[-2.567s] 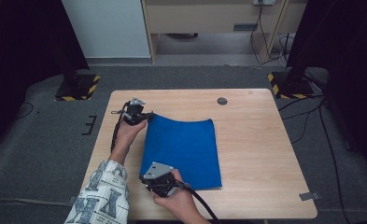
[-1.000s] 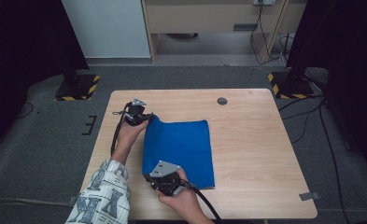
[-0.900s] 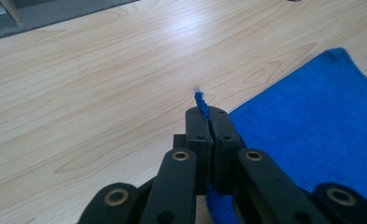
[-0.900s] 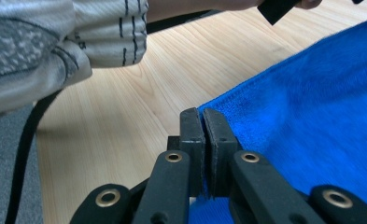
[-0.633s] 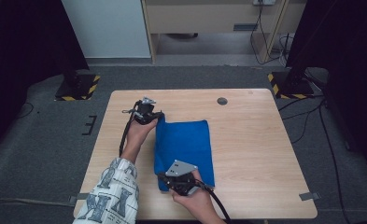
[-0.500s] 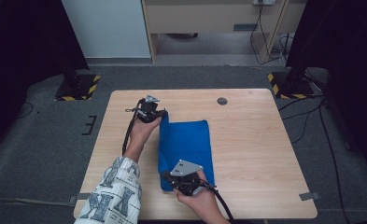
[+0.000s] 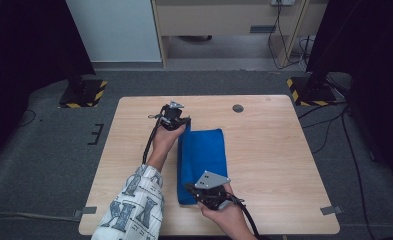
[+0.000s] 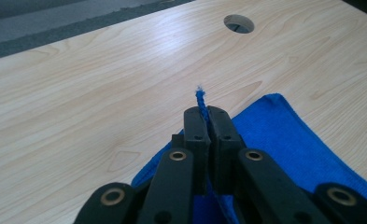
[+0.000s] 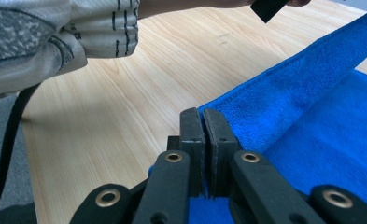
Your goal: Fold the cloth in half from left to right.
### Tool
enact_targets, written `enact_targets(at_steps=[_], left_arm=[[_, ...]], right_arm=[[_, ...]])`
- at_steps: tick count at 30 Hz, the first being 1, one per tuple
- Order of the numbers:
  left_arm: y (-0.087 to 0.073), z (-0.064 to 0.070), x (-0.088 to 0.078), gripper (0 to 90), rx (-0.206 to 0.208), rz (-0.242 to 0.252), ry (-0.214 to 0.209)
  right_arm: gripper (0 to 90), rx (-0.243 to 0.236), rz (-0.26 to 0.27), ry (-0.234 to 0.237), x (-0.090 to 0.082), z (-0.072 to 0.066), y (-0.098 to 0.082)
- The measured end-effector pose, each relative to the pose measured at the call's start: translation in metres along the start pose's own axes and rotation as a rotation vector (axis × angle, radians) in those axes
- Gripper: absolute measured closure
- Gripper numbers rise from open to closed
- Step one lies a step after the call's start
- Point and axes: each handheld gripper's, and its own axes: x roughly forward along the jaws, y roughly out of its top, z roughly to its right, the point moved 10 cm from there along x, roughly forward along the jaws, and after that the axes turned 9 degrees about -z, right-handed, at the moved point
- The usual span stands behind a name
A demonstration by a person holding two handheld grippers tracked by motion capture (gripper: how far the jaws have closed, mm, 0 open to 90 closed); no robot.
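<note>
Blue cloth [image 7: 202, 162] lies mid-desk [image 7: 284, 165], its left edge lifted off the wood and folded partway over to the right. Left tongs [image 7: 176, 121] clamp the far left corner, a blue tip poking out past the jaws. Right tongs [image 7: 200, 192] clamp the near left corner. Round hole [image 7: 238, 108] in desk at far side, right of cloth

One blue cloth [image 7: 204, 160] — two hand-held grippers [image 7: 176, 119] [image 7: 206, 192] — one table [image 7: 274, 150].
</note>
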Motion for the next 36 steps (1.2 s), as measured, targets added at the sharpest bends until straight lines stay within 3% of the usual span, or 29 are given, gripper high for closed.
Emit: enact_targets(at_steps=[15,36], left_arm=[[0.002,0.016,0.018,87.0,-0.002,-0.006,-0.028],[0.009,0.034,0.027,87.5,-0.011,0.011,-0.057]], right_arm=[[87.6,0.015,-0.032,-0.021,-0.007,0.015,-0.02],[87.5,0.016,-0.041,-0.037,-0.025,0.021,-0.027]])
